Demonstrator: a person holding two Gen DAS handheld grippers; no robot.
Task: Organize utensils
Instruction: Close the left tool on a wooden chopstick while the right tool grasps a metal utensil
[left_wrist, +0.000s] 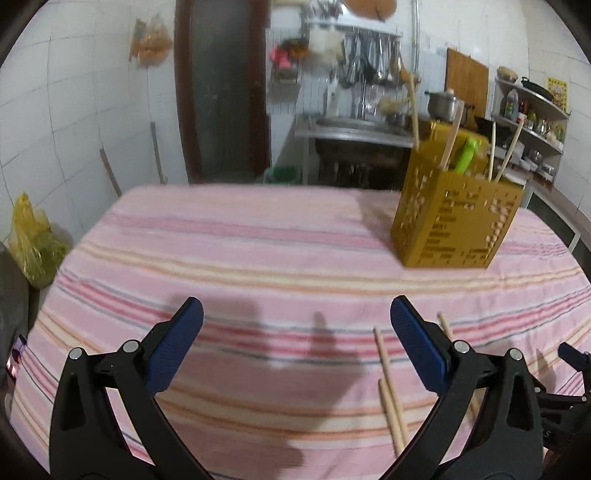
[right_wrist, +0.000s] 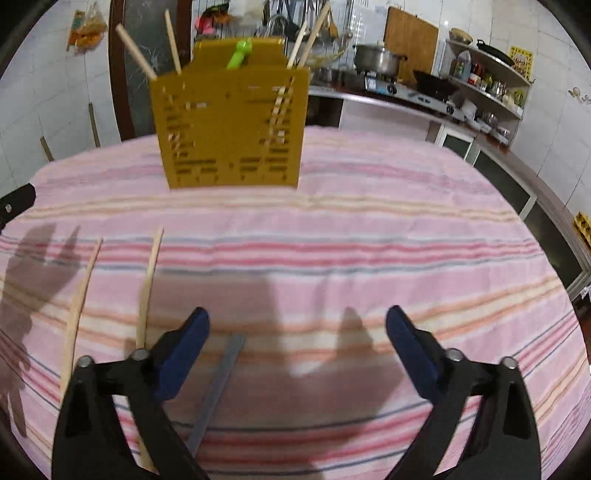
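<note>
A yellow perforated utensil holder (left_wrist: 456, 218) stands on the striped cloth at the right, with several wooden chopsticks and a green utensil (left_wrist: 466, 157) upright in it. It also shows in the right wrist view (right_wrist: 231, 129). My left gripper (left_wrist: 297, 332) is open and empty above the cloth. Two wooden chopsticks (left_wrist: 389, 391) lie beside its right finger. My right gripper (right_wrist: 297, 339) is open and empty. Two chopsticks (right_wrist: 147, 284) lie to its left, and a grey metal utensil handle (right_wrist: 218, 391) lies between its fingers on the cloth.
The table carries a pink striped cloth (left_wrist: 258, 251). Behind it are a sink and hanging utensils (left_wrist: 365, 74), a counter with a pot (right_wrist: 378, 59) and shelves (right_wrist: 487, 77). A yellow bag (left_wrist: 31, 243) sits at the far left.
</note>
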